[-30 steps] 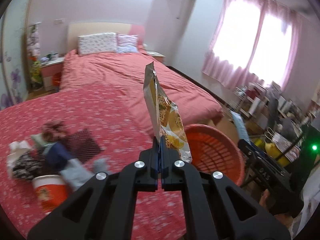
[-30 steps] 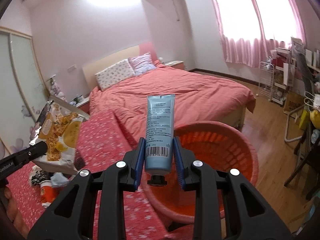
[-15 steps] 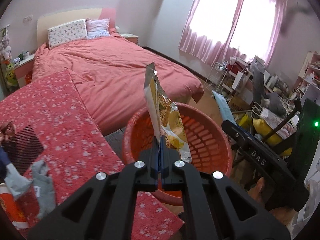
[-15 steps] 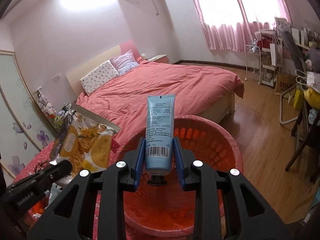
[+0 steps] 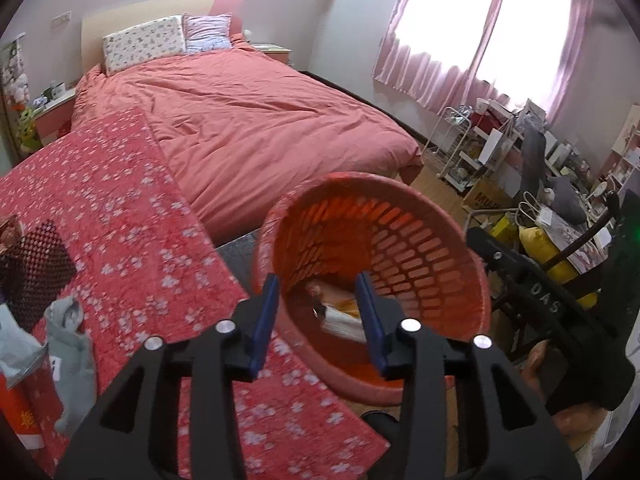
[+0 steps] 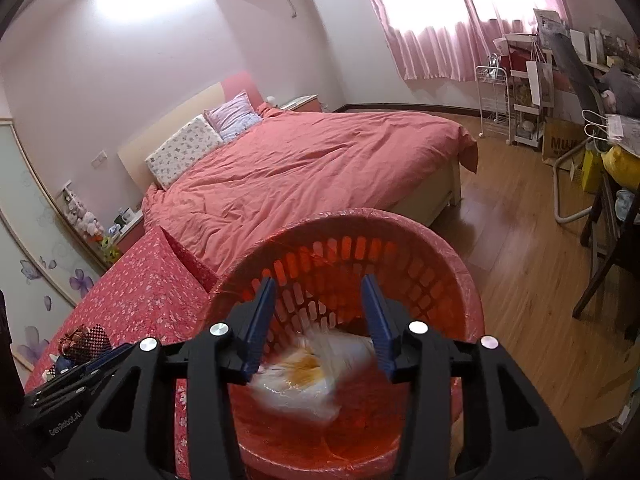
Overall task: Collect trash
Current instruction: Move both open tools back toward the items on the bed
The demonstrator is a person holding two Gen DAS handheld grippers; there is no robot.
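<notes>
Basket (image 6: pixel 452 264) sits below both my claws, left (image 5: pixel 318 312) and right (image 6: pixel 320 320) spread wide and empty; wrappers (image 6: pixel 312 376) lie inside it.

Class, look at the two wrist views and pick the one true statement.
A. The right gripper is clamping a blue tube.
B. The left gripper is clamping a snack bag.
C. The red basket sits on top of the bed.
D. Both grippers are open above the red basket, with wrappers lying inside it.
D: the left gripper and right gripper both stand open with nothing between their fingers, and the snack bag lies inside the red basket.
</notes>
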